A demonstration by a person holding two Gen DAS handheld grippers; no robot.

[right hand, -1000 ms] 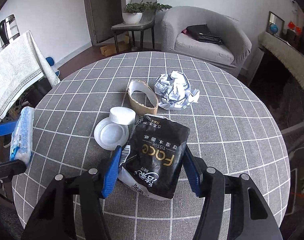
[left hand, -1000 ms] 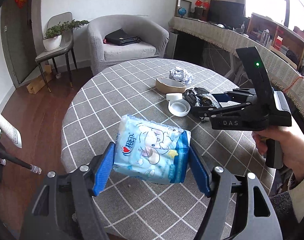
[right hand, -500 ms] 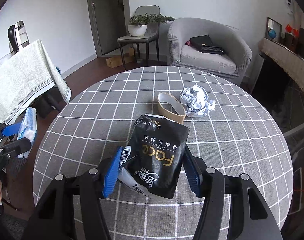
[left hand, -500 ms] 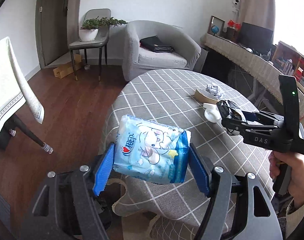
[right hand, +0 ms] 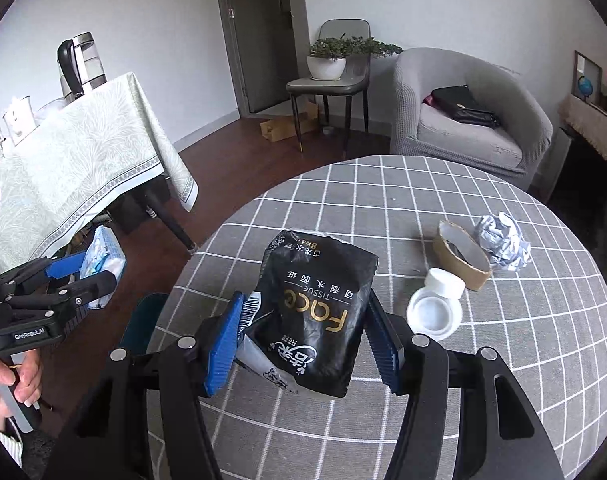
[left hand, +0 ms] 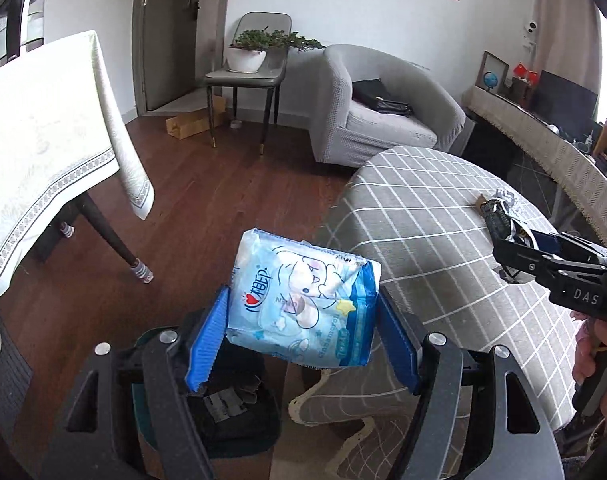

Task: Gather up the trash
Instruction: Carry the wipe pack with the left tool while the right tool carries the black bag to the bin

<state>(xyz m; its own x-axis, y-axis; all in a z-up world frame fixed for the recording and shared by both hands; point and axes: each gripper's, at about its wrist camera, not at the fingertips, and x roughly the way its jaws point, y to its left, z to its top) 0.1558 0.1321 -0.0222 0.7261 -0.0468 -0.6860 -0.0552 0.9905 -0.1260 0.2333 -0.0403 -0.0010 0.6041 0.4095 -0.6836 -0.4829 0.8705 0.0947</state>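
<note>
The left gripper (left hand: 302, 340) is held out past the edge of the round table (left hand: 435, 216), over the wood floor, its blue pads pressed against both sides of a light-blue tissue pack (left hand: 303, 300). The pack shows a red heart logo, Chinese characters and a cartoon figure; small print along its lower edge is too fine to read. Below it, at 7 o'clock in the left wrist view, sits a dark teal trash bin (left hand: 223, 408) with dark scraps inside.

The right gripper (right hand: 301, 338) hovers over the checked tablecloth, clamped on a black tissue packet (right hand: 315, 312) that reads upside down "FOCG TISSUE" in gold, with white Chinese characters and a barcode at its left edge. Its body carries "DAS"; the left one carries "GenRobot.AI".

At 2 o'clock from the packet lie a white lid (right hand: 435, 314), a white cap (right hand: 445, 282), a cardboard tape ring (right hand: 461, 260) and a crumpled paper ball (right hand: 503, 242), close together.
</note>
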